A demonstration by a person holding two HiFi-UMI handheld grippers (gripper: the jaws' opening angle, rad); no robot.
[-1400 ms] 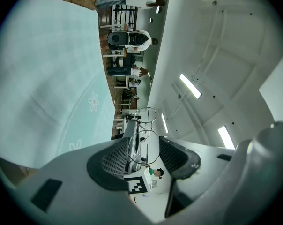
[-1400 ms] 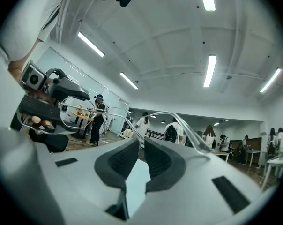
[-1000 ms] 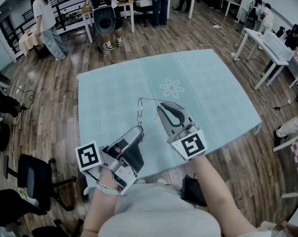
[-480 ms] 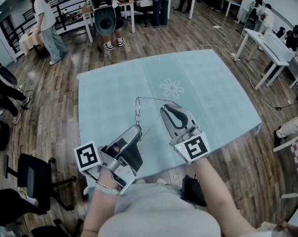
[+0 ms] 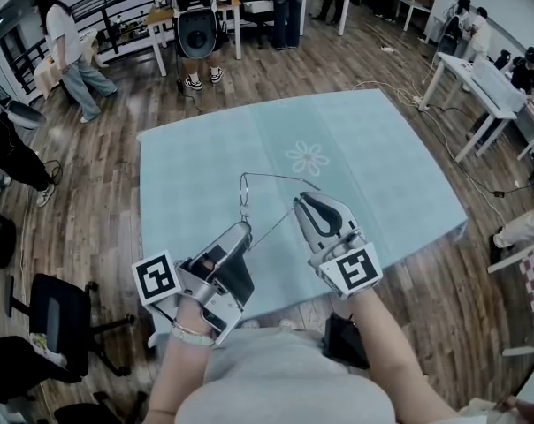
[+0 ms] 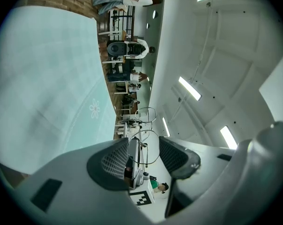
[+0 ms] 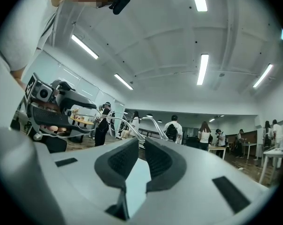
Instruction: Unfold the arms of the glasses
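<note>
Just above a pale teal tablecloth (image 5: 205,157) printed with one white daisy (image 5: 308,158), the thin wire-rimmed glasses (image 5: 246,203) hang in the air between the two hand-held tools. The only print in sight is the black-and-white square marker on each gripper's cube (image 5: 158,278), a pattern rather than letters. The grey left gripper (image 5: 243,230) has its ribbed pads standing apart, with one wire-rimmed lens spanning the gap between them, so it carries the frame. The grey right gripper (image 5: 300,201) has its jaws almost together, pinched on the thin arm of the glasses, which runs from its tips up and leftward to the frame. Compared with a second ago, the right gripper sits a little further right and nearer the person in the head view, and the top wire of the glasses reaches further right. The left gripper is where it was, and a person in a white top (image 5: 64,34) at the back left has walked further left.
</note>
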